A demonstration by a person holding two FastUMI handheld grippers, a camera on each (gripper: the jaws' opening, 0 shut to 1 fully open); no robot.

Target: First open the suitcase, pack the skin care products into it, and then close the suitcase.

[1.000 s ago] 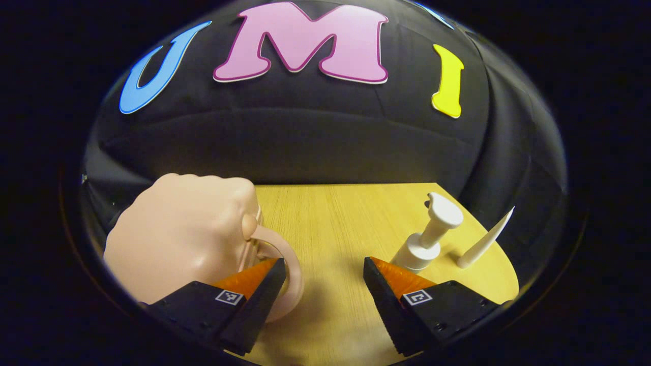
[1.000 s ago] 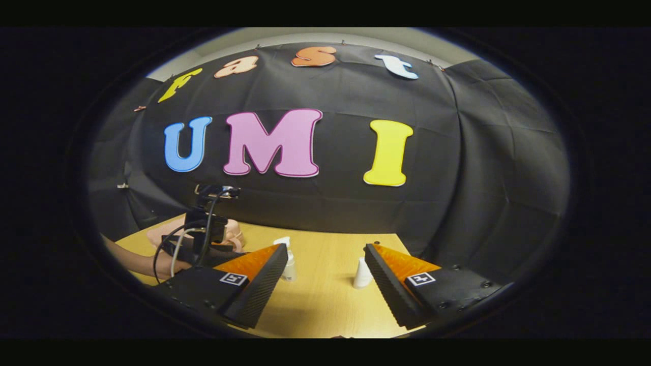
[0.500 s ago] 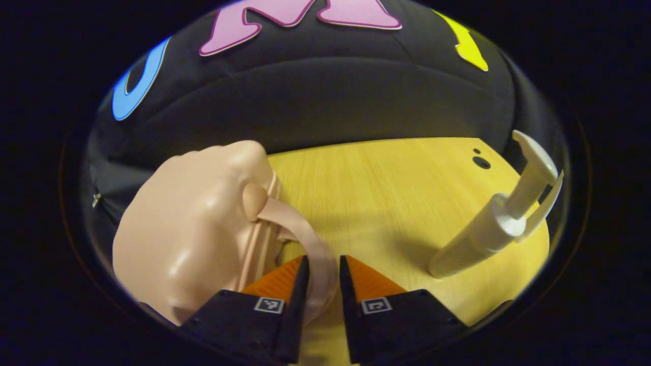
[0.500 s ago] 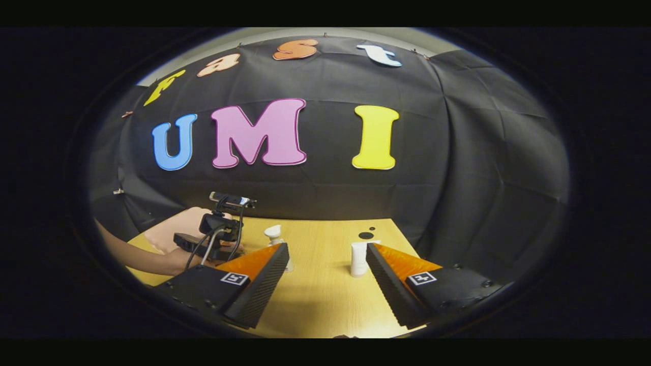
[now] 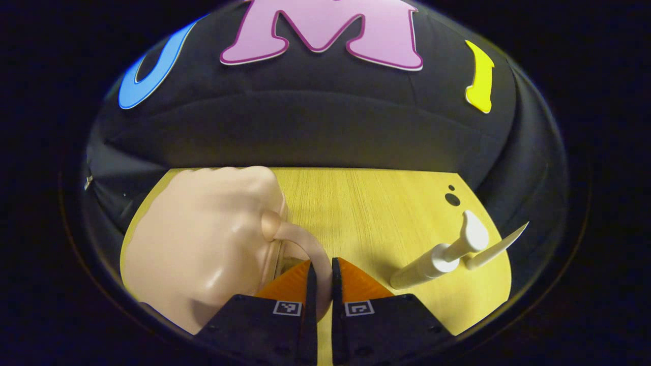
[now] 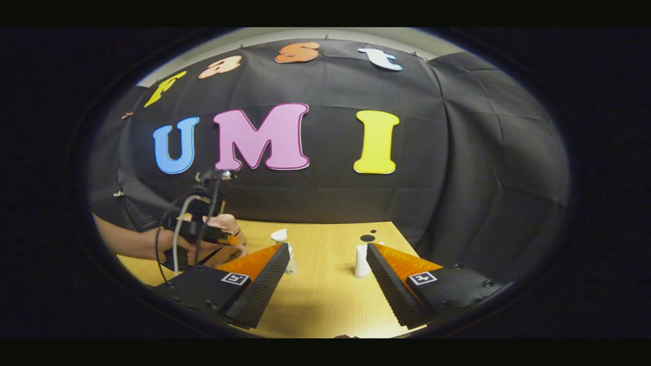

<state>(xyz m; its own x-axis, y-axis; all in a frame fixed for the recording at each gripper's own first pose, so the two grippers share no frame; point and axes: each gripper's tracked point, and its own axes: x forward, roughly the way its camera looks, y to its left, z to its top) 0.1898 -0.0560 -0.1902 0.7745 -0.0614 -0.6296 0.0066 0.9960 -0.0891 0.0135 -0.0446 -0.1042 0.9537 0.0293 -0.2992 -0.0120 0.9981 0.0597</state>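
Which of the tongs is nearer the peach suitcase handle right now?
Left. The left tongs are shut on the curved peach suitcase handle. The right tongs hang open over the wooden table, well off to the side of it.

Suitcase point(image 5: 198, 244): smooth, glossy peach plastic shell with soft highlights; handle point(image 5: 310, 249) of the same smooth plastic look. Table point(image 5: 376, 213): pale yellow wood grain, matt to satin; pump bottle point(image 5: 437, 259) and tube point(image 5: 496, 246) white, smooth plastic, faint sheen. Left gripper point(image 5: 320, 290) and right gripper point(image 6: 325, 274): matt black plastic bodies with small paper-like square markers, orange ribbed faces on the fingers, rough black serrated pads point(image 6: 262, 290) along the inner edges; booth wall point(image 6: 325, 198) matt black cloth, creased.
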